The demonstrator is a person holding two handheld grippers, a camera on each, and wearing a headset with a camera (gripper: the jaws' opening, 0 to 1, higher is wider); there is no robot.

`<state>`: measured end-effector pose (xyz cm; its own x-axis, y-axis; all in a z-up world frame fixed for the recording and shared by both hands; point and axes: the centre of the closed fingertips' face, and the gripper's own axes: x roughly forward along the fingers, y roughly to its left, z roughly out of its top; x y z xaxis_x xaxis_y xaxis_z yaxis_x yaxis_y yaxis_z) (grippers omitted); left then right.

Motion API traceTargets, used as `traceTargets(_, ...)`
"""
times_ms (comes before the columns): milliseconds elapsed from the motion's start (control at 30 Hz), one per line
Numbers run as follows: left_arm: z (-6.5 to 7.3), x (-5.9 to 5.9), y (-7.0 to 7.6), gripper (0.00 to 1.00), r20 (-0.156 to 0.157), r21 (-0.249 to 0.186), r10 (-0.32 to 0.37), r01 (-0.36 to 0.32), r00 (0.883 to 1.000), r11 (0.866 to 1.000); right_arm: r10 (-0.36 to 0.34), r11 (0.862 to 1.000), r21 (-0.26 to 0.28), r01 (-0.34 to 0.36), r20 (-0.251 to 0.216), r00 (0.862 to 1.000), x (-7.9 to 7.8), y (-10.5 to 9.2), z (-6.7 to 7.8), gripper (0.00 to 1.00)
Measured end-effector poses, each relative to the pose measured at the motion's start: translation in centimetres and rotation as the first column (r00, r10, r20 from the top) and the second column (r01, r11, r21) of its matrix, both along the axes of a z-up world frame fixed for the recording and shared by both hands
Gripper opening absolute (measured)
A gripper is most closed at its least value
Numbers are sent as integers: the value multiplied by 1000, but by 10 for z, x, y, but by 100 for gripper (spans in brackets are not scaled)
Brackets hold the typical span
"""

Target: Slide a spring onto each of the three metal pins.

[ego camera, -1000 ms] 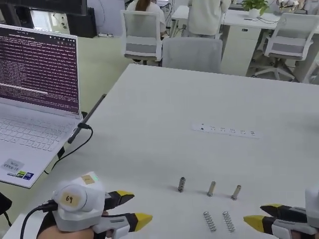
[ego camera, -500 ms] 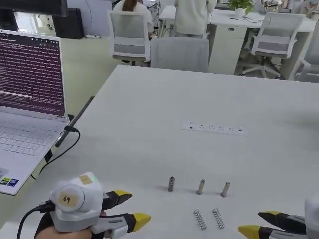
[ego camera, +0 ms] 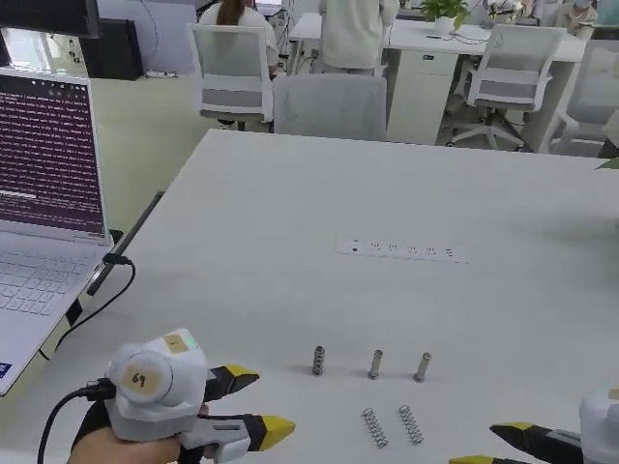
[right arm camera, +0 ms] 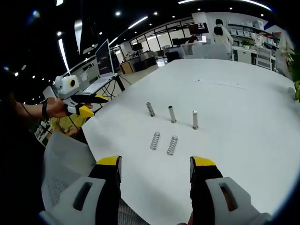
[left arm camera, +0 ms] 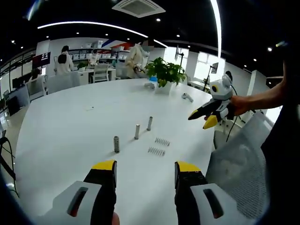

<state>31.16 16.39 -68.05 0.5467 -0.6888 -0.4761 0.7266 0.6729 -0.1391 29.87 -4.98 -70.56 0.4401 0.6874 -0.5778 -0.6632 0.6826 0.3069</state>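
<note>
Metal pins (ego camera: 375, 363) unchanged: one sprung, two springs (ego camera: 373, 427) loose; left tongs (ego camera: 266, 399), right tongs (ego camera: 481, 446) still agape, empty.

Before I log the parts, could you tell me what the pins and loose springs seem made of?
The bare pins look like smooth grey metal with a soft sheen; the loose springs appear to be thin coiled wire, probably metal too.

Open tabletop (ego camera: 290, 193) surrounds the three pins (ego camera: 375, 364). Two loose springs (ego camera: 373, 427) lie just near of them. Power strip (ego camera: 401, 251) beyond, laptop (ego camera: 44, 184) well left.
</note>
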Motion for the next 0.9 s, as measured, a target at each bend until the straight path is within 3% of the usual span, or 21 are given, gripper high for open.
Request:
traceTargets(433, -9, 7, -35, 49, -4, 66, -154, 154, 988, 986, -17, 1000, 14, 17, 2, 1000, -4, -2, 3, 58)
traceTargets(900, -19, 21, -68, 48, -5, 125, -287, 285, 958, 950, -16, 1000, 18, 16, -2, 1000, -10, -1, 3, 58)
